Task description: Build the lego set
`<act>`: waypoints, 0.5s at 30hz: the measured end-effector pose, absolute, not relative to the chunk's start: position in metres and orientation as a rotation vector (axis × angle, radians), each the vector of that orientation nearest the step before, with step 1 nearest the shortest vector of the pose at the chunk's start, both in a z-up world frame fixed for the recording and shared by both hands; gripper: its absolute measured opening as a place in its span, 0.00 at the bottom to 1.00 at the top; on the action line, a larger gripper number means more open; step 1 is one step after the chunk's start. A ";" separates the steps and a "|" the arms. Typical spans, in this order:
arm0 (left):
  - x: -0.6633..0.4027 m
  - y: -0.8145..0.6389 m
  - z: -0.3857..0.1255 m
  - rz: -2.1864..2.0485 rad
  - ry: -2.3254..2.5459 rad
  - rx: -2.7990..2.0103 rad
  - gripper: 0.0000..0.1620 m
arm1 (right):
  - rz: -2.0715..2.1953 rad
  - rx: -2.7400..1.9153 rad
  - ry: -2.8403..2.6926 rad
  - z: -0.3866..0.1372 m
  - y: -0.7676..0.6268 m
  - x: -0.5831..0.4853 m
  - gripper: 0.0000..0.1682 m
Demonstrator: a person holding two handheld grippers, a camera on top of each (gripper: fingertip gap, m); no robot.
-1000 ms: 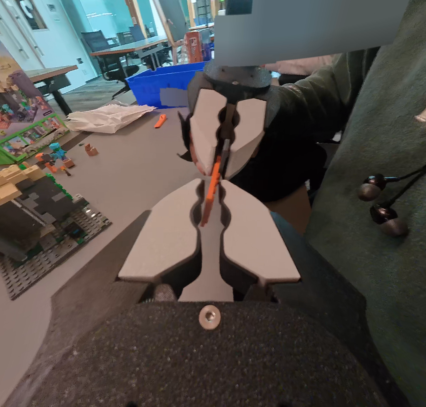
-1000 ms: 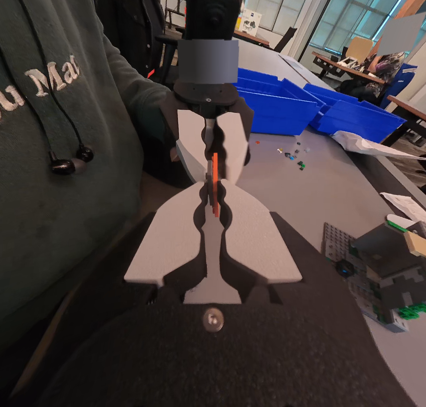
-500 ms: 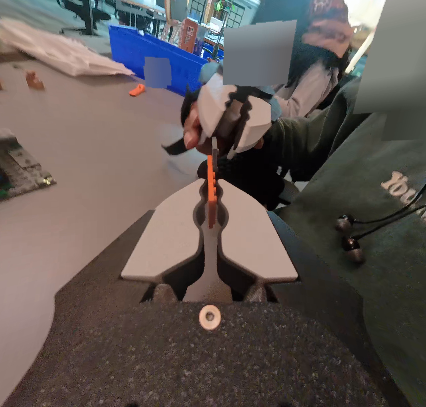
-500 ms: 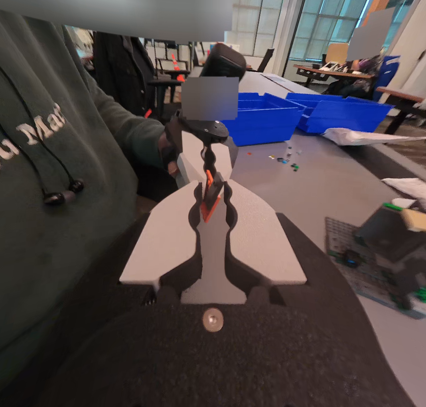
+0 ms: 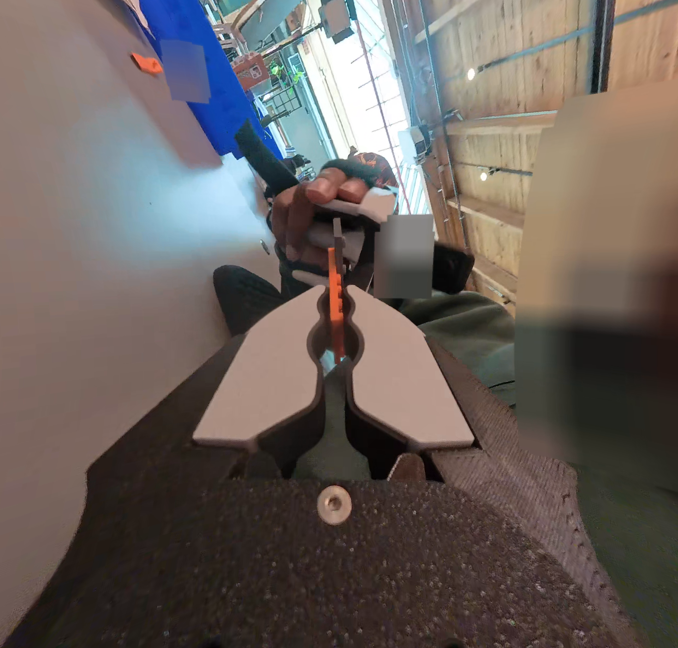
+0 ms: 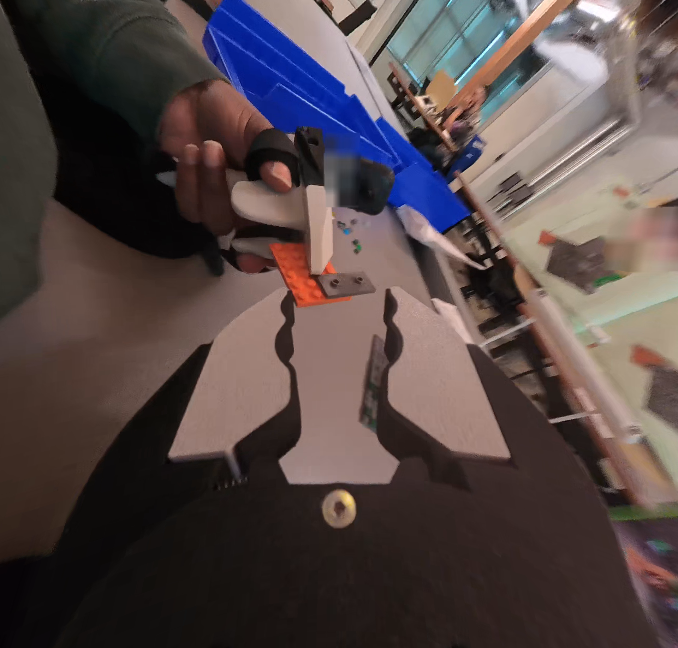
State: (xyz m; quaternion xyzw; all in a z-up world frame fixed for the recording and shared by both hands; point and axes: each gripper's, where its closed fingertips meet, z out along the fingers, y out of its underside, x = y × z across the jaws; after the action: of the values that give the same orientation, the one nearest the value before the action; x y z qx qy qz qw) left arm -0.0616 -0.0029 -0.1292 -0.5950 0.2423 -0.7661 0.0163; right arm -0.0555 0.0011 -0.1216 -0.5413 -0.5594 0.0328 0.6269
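My left gripper is shut on an orange lego plate, seen edge-on between the pads. A small dark grey plate sticks to its far end. In the right wrist view the same orange plate lies flat in the left gripper's white fingers, with the grey two-stud plate attached on its near corner. My right gripper is open and empty, its tips just short of the two plates. Both grippers are held up in the air, and the views are tilted.
Blue bins stand on the grey table behind the left gripper. Several small loose pieces and a white bag lie beyond it. A blurred sliver of the lego build shows between my right fingers. A loose orange piece lies by a blue bin.
My right gripper has opened and let go of the grey plate, which now stays on the orange plate. Both grippers have rolled sideways, and the left one still grips the orange plate.
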 end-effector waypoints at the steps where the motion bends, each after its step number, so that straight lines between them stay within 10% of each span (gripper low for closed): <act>1: -0.062 -0.002 -0.130 -2.401 0.726 -1.861 0.03 | 0.032 -1.216 -1.316 -0.123 -0.001 -0.057 0.27; 15: -0.057 -0.004 -0.131 -2.479 0.656 -1.909 0.04 | -0.543 -0.770 -1.526 -0.137 -0.006 -0.066 0.04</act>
State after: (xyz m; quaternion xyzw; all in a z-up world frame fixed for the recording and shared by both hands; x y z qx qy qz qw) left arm -0.0569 -0.0043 -0.1306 -0.5968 0.2051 -0.7752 -0.0276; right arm -0.0663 -0.0057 -0.1366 -0.3355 -0.6649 -0.2364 0.6240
